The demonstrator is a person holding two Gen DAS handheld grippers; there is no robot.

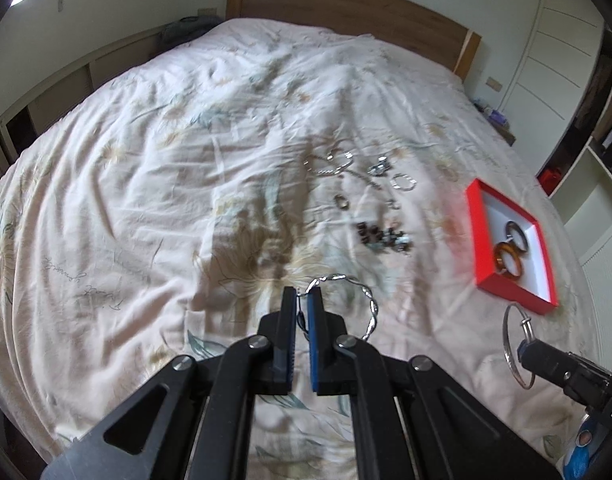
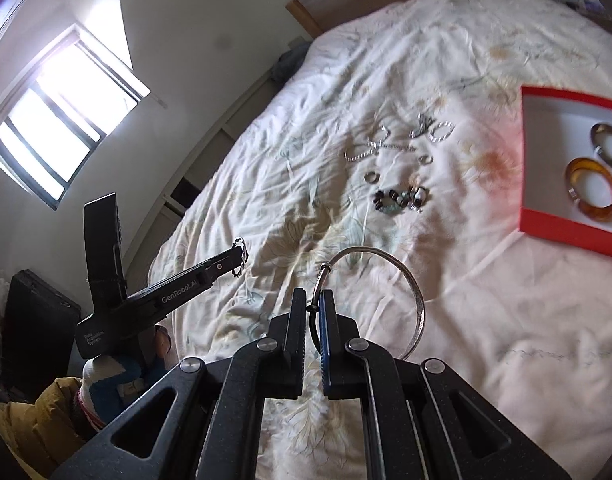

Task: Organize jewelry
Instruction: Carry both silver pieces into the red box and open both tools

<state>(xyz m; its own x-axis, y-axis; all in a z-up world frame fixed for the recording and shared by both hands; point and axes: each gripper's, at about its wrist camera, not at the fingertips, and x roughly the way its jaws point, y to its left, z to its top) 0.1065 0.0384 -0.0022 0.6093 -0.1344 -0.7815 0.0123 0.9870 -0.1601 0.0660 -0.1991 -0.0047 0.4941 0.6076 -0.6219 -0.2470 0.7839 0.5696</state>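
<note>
Both grippers are clamped on bangles: left gripper (image 1: 304, 300) pinches a twisted silver bangle (image 1: 367, 300), right gripper (image 2: 314, 300) a plain silver bangle (image 2: 415, 300). At right of frame, the red box (image 2: 561, 227) holds two bangles.

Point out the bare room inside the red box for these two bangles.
The red box is bare along its far white floor, beyond the grey bangle. Its near end is crowded by the amber bangle, which touches the grey one.
</note>
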